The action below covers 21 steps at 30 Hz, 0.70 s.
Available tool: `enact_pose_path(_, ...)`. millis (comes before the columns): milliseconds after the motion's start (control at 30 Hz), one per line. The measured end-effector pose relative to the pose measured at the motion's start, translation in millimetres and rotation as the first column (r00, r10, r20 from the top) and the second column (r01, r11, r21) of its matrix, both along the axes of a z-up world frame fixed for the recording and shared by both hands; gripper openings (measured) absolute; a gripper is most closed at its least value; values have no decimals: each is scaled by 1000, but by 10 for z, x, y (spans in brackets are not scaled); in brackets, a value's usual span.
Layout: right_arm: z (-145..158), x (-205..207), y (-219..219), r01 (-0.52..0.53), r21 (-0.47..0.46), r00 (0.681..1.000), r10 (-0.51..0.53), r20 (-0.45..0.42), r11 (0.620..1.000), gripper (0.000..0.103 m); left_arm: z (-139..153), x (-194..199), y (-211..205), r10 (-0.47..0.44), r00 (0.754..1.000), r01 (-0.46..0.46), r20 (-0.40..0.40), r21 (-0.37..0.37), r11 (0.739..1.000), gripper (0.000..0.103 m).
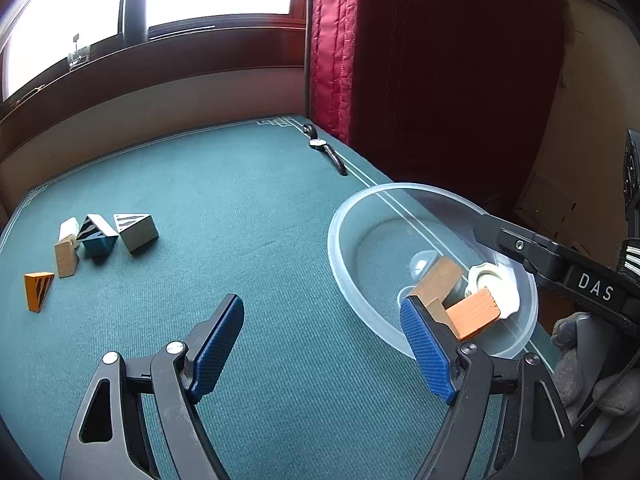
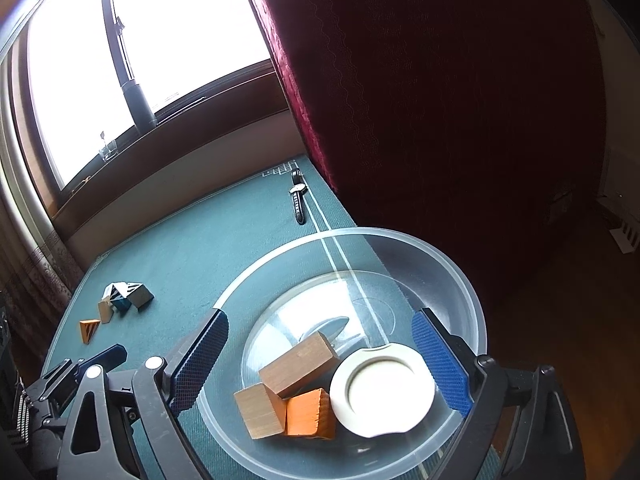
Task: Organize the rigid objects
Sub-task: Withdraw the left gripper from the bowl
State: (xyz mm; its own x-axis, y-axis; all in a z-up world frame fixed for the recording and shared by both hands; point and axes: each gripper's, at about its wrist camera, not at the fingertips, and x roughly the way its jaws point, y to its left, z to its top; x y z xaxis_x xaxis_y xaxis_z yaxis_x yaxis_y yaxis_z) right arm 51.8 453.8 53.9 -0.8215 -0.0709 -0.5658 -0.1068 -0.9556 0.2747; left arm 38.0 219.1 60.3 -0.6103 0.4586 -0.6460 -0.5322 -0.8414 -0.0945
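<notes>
A clear plastic bowl (image 2: 472, 300) stands at the table's right edge and holds two plain wooden blocks (image 2: 298, 364), an orange block (image 2: 310, 414) and a white round lid (image 2: 382, 390). My right gripper (image 2: 320, 352) is open and empty, hovering over the bowl. The bowl (image 1: 340, 256) also shows in the left wrist view, right of my open, empty left gripper (image 1: 322, 320). Several loose blocks lie far left: an orange striped wedge (image 1: 38, 290), a tan block (image 1: 66, 258), a blue striped block (image 1: 96, 236) and a grey striped wedge (image 1: 136, 230).
A wristwatch (image 1: 326, 152) lies at the far right corner of the green table mat (image 1: 240, 220). A red padded panel (image 1: 420, 60) stands behind the bowl. A window sill with a dark bottle (image 1: 135, 12) and a glass (image 1: 79, 56) runs along the back.
</notes>
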Motion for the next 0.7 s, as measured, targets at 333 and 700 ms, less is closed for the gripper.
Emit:
enact_pose_path(333, -54, -19, -78, -25, -14, 999, 25, 21, 1000, 102, -59, -78, -224, 70, 997, -71, 34, 15, 997, 83)
enact_pose_path(700, -82, -17, -207, -68, -11, 997, 69, 26, 998, 102, -127, -184, -500, 149, 987, -150, 64, 20, 988, 83)
